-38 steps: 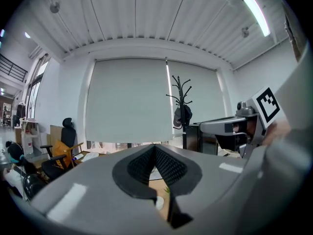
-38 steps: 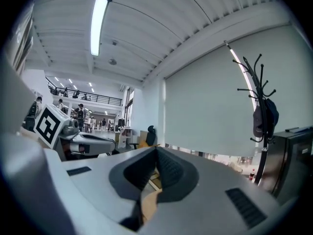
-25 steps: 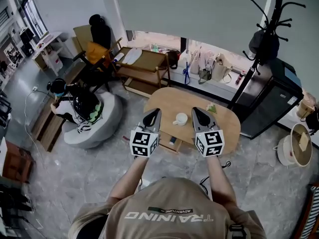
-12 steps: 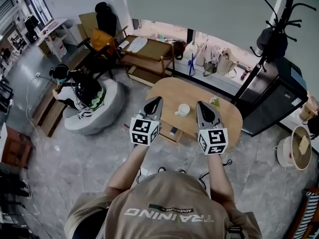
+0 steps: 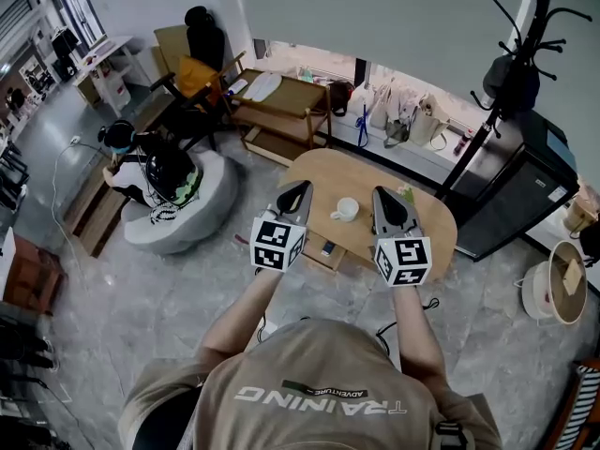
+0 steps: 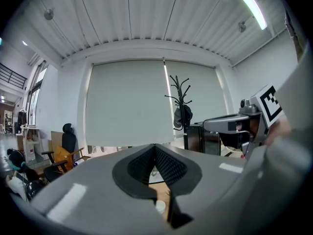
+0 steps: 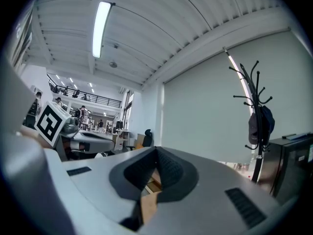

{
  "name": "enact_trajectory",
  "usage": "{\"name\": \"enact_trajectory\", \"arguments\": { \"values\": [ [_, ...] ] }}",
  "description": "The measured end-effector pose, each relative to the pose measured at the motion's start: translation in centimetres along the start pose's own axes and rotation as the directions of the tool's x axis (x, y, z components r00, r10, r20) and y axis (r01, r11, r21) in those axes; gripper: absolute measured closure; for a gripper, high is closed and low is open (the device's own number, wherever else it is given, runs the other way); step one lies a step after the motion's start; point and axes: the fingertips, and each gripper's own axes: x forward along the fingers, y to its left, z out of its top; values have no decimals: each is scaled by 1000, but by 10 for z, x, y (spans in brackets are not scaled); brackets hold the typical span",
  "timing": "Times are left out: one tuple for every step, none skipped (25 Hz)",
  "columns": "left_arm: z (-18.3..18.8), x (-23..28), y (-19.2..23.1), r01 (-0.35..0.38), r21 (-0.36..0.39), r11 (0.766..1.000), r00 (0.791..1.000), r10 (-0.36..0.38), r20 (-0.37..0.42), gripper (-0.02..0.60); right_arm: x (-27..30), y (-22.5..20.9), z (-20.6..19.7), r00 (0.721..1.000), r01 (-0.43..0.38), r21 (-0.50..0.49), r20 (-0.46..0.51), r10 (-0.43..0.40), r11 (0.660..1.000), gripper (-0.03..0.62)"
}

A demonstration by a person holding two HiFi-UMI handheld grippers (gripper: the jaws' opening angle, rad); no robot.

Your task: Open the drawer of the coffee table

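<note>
The oval wooden coffee table [image 5: 319, 181] stands on the floor straight ahead, with a white cup [image 5: 344, 210] on its top. Below its near edge a wooden part [image 5: 323, 249] juts out with a small dark thing on it; I cannot tell if that is the drawer. Both grippers are held level at chest height, well above the table. My left gripper [image 5: 300, 190] [image 6: 155, 147] is shut with nothing in it. My right gripper [image 5: 382, 195] [image 7: 156, 150] also has its pads together and holds nothing. In the left gripper view the table and cup show only through the gap under the jaws.
A person sits by a round grey pouf [image 5: 206, 218] to the left. Behind the table are a wooden trolley [image 5: 281, 111] and bags along the wall. A coat stand [image 5: 511, 73] and black cabinet [image 5: 516, 190] are at the right, a basket [image 5: 553, 284] beyond.
The head view has shifted slightly, so the room sits a little differently in frame. Both grippers keep their places before the table, jaws unchanged.
</note>
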Motion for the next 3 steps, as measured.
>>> {"name": "enact_trajectory", "arguments": {
  "values": [
    [0,-1,-2,4,2,1000,1000,-4,-3,575,-2,-1,0,1000,2,1,-2,-2,1000,589],
    [-1,-3,-4,8,3,1000,1000,-8,-7,575,-4,-1,-1,1000,4,3,-7,-4,1000,589],
    [-2,-6,-6,11,4,1000,1000,-11,-12,575,-6,-1,-3,1000,6,6,-12,-6,1000,589]
  ]
}}
